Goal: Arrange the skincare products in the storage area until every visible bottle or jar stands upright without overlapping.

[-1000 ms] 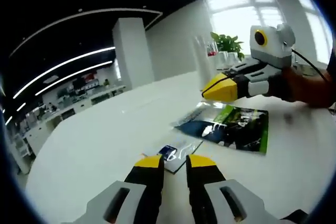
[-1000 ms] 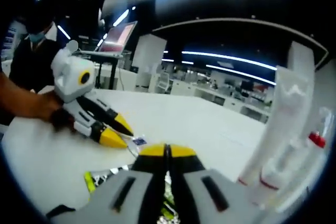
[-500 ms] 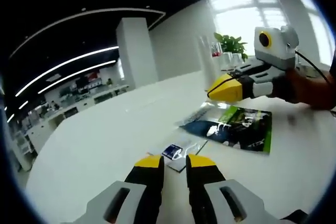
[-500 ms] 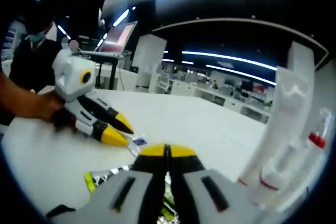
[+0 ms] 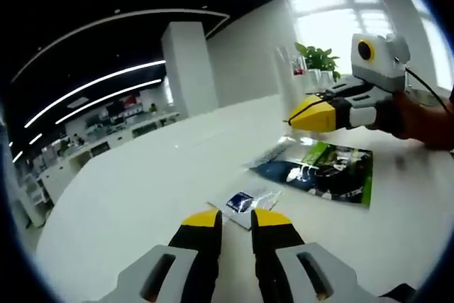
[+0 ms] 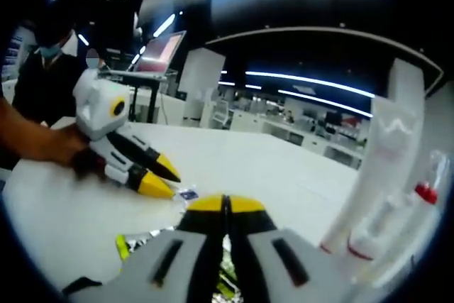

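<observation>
A tall white tube and a clear bottle with a red cap stand upright at the right of the right gripper view. A flat green-and-dark sachet pack lies on the white table, and a small blue-and-clear sachet lies just ahead of my left gripper. That gripper's jaws stand slightly apart with nothing between them. My right gripper is shut and empty, hovering over the pack's far end. The left gripper sits beside the small sachet.
A potted plant and clear containers stand at the table's far edge by the window. A person in dark clothes is behind the table near an open laptop. A hand holds the left gripper.
The left gripper view has drifted a little, so the sachets and the right gripper sit slightly further right. Both grippers keep their jaw states; nothing was picked up.
</observation>
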A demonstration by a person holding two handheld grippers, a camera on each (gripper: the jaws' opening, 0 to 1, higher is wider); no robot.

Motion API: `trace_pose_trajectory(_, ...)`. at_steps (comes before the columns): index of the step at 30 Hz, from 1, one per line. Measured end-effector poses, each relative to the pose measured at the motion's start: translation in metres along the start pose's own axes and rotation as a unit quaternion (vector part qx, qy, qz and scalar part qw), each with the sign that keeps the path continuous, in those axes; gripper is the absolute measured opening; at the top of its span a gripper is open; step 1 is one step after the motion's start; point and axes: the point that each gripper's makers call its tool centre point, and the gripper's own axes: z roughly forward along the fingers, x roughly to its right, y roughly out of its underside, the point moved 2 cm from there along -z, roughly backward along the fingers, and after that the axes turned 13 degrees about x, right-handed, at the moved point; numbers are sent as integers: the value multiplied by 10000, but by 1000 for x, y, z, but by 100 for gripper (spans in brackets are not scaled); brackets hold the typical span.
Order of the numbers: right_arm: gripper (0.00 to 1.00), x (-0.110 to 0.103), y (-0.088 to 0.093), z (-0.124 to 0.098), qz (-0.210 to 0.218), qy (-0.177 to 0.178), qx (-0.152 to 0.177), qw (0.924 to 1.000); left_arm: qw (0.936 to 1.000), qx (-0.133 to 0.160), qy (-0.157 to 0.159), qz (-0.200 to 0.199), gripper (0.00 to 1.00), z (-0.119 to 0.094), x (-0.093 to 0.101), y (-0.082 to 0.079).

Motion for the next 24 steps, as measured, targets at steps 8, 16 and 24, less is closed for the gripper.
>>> trace_pose_trajectory(8,0,1,-1,-1,-11,41,17,10000,9999,122,22,-38,16,-2,2,-5)
trace_pose_trajectory(16,0,21,0,2,-59,46,84,9999,9997,231,-13,-112,16,-8,0,-8)
trace_pose_trajectory(24,0,7,-9,-9,11,2,217,9998,9994,305,-66,-158,16,-15,4,-9)
